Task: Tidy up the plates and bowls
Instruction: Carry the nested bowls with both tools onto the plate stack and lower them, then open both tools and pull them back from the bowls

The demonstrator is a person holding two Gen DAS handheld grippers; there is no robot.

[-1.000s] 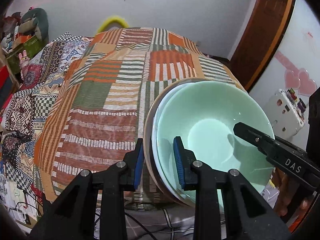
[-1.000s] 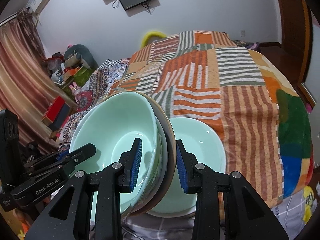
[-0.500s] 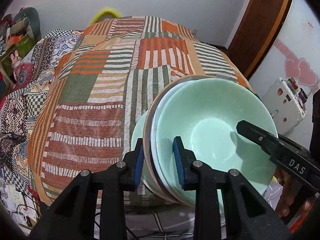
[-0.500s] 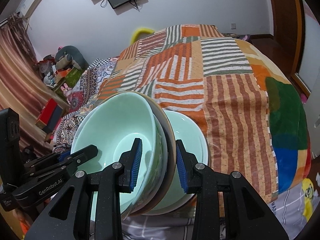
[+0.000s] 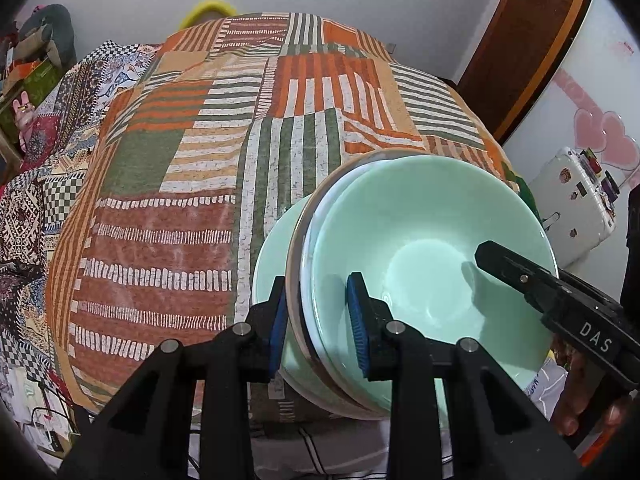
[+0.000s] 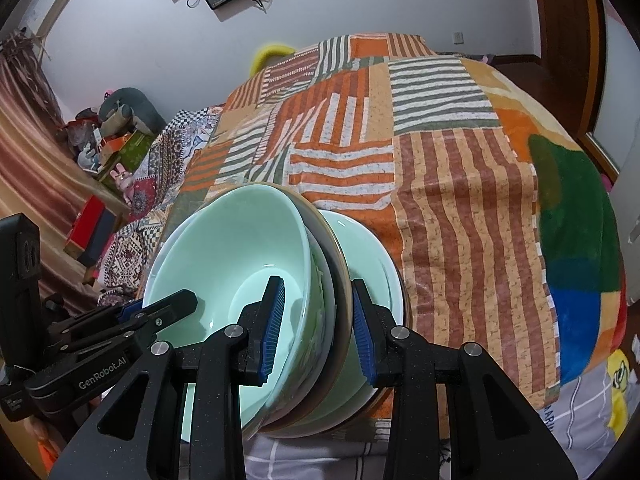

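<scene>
Both clamped on the tilted stack of green bowls [image 5: 432, 264]: left hand-held gripper [image 5: 318, 320] at bottom middle, right hand-held gripper [image 6: 316, 326] likewise, above the bed [image 6: 460, 168].

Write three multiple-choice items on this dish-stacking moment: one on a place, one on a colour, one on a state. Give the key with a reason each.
1. Where does the second green bowl sit?
A. On the patchwork blanket, behind the held stack
B. On the floor
C. On the wall screen

2. What colour is the top bowl of the held stack?
A. Red
B. Pale green
C. Black

3. How is the held stack gripped?
A. By neither gripper
B. By the left gripper alone
C. By both, the right gripper on the opposite rim

Key: 1 A, it rests on the blanket behind the tilted stack. 2 B, its inside is pale green. 3 C, each gripper's fingers straddle the stacked rims from its own side.
</scene>
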